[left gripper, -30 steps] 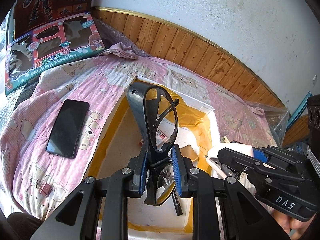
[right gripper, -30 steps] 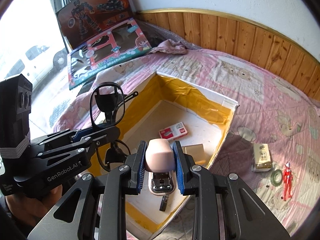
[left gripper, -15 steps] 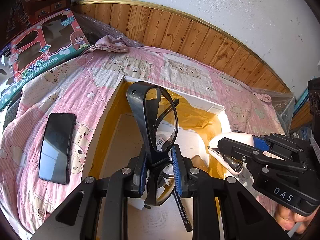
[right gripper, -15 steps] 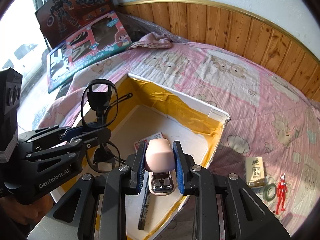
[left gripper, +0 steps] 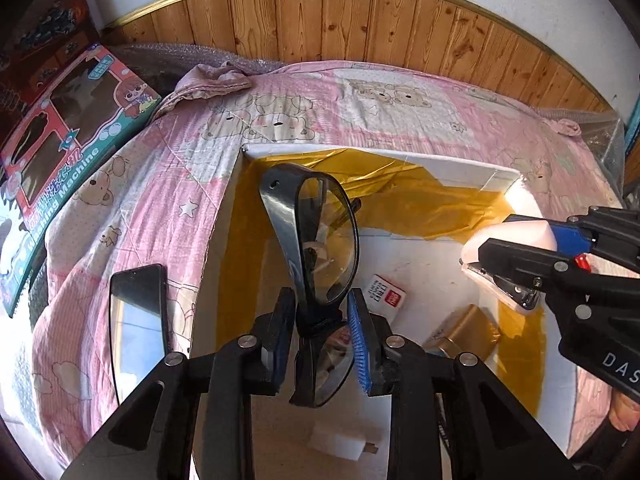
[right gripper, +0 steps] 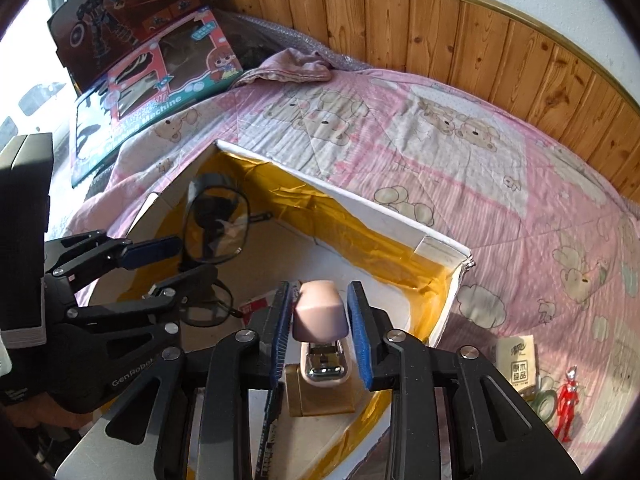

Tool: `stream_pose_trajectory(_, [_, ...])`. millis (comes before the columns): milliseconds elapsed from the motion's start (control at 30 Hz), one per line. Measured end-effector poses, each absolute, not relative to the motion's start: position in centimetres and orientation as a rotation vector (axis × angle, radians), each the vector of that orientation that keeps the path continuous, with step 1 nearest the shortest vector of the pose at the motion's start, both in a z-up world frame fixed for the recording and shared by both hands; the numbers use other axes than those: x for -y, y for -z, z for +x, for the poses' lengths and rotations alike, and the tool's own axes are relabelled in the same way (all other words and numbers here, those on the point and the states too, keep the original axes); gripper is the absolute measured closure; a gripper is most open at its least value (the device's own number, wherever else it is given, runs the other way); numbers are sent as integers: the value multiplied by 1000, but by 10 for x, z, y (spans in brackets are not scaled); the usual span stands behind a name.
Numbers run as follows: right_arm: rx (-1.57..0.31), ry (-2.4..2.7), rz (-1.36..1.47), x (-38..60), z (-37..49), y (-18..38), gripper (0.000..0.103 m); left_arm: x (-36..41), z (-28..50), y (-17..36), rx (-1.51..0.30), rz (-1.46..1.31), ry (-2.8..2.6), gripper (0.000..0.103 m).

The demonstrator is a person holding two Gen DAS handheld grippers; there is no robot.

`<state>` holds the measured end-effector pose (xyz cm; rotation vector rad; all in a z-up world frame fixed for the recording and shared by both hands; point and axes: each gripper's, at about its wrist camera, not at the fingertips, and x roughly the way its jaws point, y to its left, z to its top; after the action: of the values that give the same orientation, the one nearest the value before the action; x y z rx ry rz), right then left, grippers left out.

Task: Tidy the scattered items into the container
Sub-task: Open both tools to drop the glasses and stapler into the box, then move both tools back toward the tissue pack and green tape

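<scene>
The left gripper [left gripper: 320,314] pinches the glasses [left gripper: 288,232] at the bridge, its blue pads pressed against the frame; one lens stands above the jaws and the other hangs below them, over the open box [left gripper: 460,168]. The right gripper [right gripper: 320,322] has its jaws closed on the pink stapler [right gripper: 318,308], which points forward between the pads; it also hangs over the box, and in the left wrist view it shows to the right of the left jaws.

Inside the box, just ahead of the left jaws, lies a red-and-white pack [left gripper: 386,294]; right of them sits a gold carton [left gripper: 464,332]; under them lies a white charger [left gripper: 340,442]. A pen [right gripper: 268,432] lies on the box floor below the right jaws, towards their left side.

Outside the box, on the pink quilt [left gripper: 160,184], a phone [left gripper: 138,320] lies left of the left jaws; right of the right jaws lie a tissue pack [right gripper: 518,362], a tape roll [right gripper: 542,400] and a red figure [right gripper: 568,400], near one another and apart from the box.
</scene>
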<state>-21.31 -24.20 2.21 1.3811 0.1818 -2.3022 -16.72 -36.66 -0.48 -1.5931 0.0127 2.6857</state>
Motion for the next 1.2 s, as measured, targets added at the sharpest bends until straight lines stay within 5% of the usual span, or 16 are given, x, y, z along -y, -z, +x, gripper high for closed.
stream_pose_trajectory(33, [-166,2300,1378,239,-212,-23,62,368,-166,6,-15,-1601,-2701,48])
stream_pose_trajectory(67, [-152,2297,1373,236,-210,-24,62,370,-164,5,10,-1592,-2707,45])
stream_pose_trajectory(400, [-2,2228,1256,200,-157,-59,66,385,-114,-29,269,-1517,-2754,45])
stream_pose_trajectory(767, [-124,2166,1168,178,-71,-56,68,338,-46,-55,145,-1479,-2843,45])
stream_pose_trajectory(1200, [-24,2150,1210,135,-31,-33,67,285,0,-58,138,-1478,-2783,45])
